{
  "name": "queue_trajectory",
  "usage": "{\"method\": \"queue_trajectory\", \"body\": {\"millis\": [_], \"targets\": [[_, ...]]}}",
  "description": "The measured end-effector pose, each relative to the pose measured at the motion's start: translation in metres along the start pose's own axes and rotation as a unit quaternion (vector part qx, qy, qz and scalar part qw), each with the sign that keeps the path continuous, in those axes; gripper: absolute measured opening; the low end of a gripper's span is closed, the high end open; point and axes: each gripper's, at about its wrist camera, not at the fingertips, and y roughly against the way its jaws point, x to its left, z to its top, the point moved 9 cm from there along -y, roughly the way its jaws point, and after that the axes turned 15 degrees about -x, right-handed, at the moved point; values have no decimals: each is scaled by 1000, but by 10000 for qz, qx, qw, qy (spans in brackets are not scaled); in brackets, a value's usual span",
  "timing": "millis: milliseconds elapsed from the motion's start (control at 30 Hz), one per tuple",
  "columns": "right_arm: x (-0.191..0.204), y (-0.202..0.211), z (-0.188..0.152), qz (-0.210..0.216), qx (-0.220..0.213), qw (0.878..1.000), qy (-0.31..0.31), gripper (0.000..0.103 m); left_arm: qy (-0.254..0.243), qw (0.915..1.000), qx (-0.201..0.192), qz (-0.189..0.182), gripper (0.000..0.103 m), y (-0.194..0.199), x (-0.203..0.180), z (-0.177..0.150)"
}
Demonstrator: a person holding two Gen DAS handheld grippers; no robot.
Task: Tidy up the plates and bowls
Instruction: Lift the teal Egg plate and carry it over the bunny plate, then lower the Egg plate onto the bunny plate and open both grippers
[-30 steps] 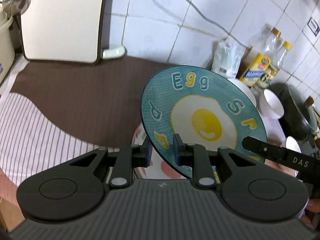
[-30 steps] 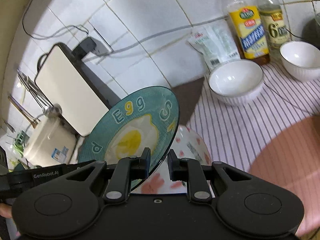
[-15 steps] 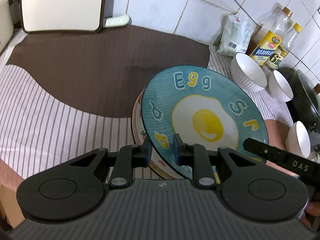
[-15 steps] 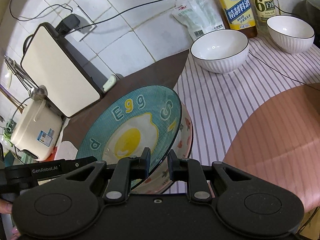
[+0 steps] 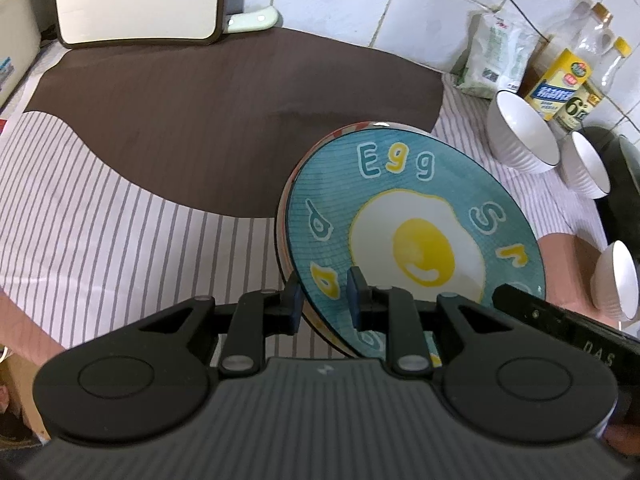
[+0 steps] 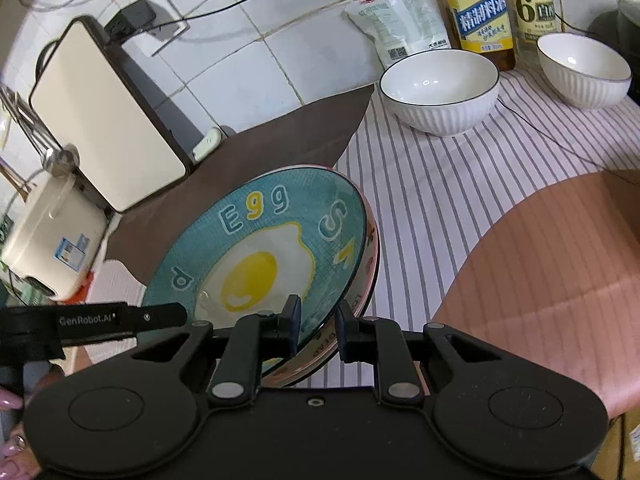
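A teal plate with a fried-egg picture [image 5: 412, 220] [image 6: 260, 256] lies nested on a white plate with pink flowers [image 6: 370, 258], whose rim [image 5: 348, 127] peeks out behind it. My left gripper [image 5: 325, 300] is shut on the teal plate's near left rim. My right gripper [image 6: 317, 320] is shut on both plates' near right rim. Three white ribbed bowls stand apart: a large one [image 5: 522, 138] [image 6: 440, 88], a second [image 5: 586, 166] [image 6: 582, 68], and a third [image 5: 618, 280] at the right edge.
A striped cloth [image 5: 100, 216] with a brown patch [image 5: 224, 120] covers the counter. A cream appliance [image 5: 136, 0] [image 6: 104, 120] and rice cooker [image 6: 52, 236] stand at the back left. A white bag [image 6: 400, 20], oil bottles [image 6: 480, 4] and a dark pot [image 5: 624, 184] stand at the back right.
Both grippers have lowered the teal plate from a steep tilt down onto the flowered plate. It now lies nearly flat on it.
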Motion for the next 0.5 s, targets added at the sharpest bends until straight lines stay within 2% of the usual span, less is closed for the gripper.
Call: {"method": "queue_trajectory", "body": {"millis": [267, 500], "targets": [[15, -1, 1, -494, 242, 9959, 712, 25, 304, 9991, 195, 216, 22, -6, 5, -7], [21, -2, -6, -822, 397, 9848, 1479, 32, 128, 9991, 159, 384, 23, -8, 3, -11]]}}
